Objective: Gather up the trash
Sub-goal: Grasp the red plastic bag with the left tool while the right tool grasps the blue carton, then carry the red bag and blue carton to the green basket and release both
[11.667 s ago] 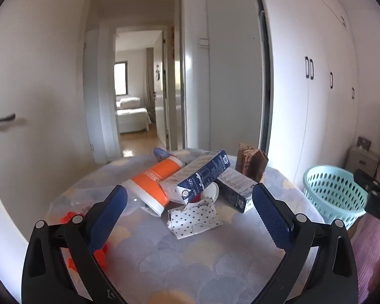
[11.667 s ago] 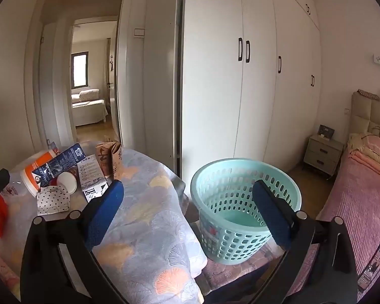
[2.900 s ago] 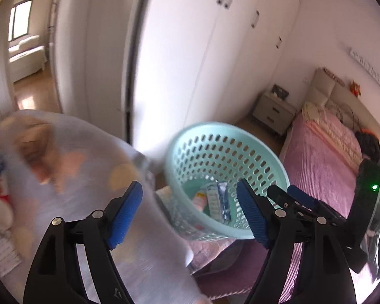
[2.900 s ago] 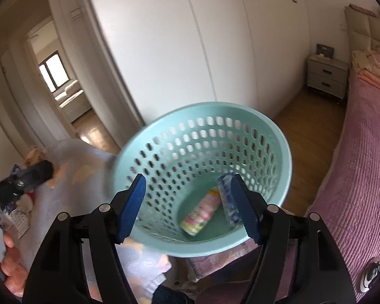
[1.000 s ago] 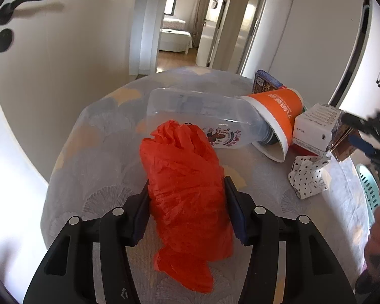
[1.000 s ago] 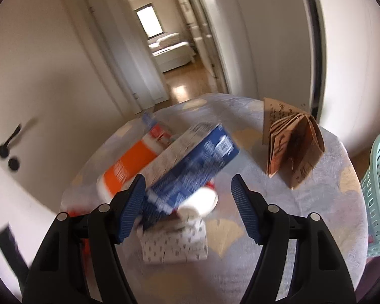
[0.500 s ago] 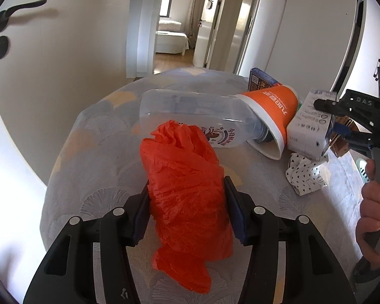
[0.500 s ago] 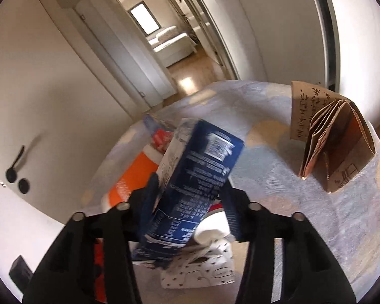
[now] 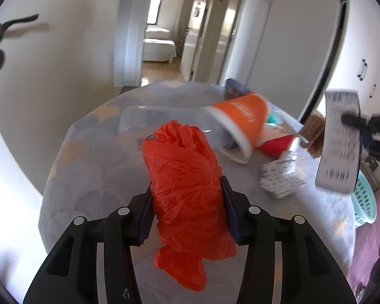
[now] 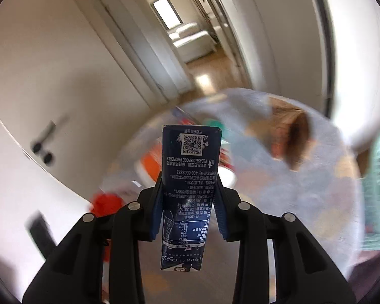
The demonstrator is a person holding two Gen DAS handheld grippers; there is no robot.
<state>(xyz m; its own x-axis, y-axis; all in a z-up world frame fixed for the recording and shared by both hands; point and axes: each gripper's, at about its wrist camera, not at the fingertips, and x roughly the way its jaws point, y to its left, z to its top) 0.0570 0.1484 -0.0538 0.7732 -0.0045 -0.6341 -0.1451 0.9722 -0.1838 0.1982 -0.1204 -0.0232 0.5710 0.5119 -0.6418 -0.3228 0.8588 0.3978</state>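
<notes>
Between the pads of the left gripper sits a crumpled orange-red plastic bag; the jaws have just been closing and now clamp it on both sides, w/ the bag's lower end hanging in front of the gripper body. Left wrist view shows the round table under a grey-blue patterned cloth, and on it, behind the bag, a clear plastic bottle lying on its side w/ its end inside an orange and white cup that also lies tipped. Right of the cup is a white dotted paper piece, near the table edge. At far right of this view the carton shows its pale printed side, blurred, held up above the table by the right gripper, of which only a dark part is seen. A bit of the mint green basket shows low at right, beside the table.

Right wrist view gives what the left one cannot: the right gripper up close, jaws just closed further and pressing on the dark blue carton, which stands upright between them, QR code on the top part. Background here is strongly blurred; an orange blob, a brown paper bag and the basket's edge are only roughly readable.
</notes>
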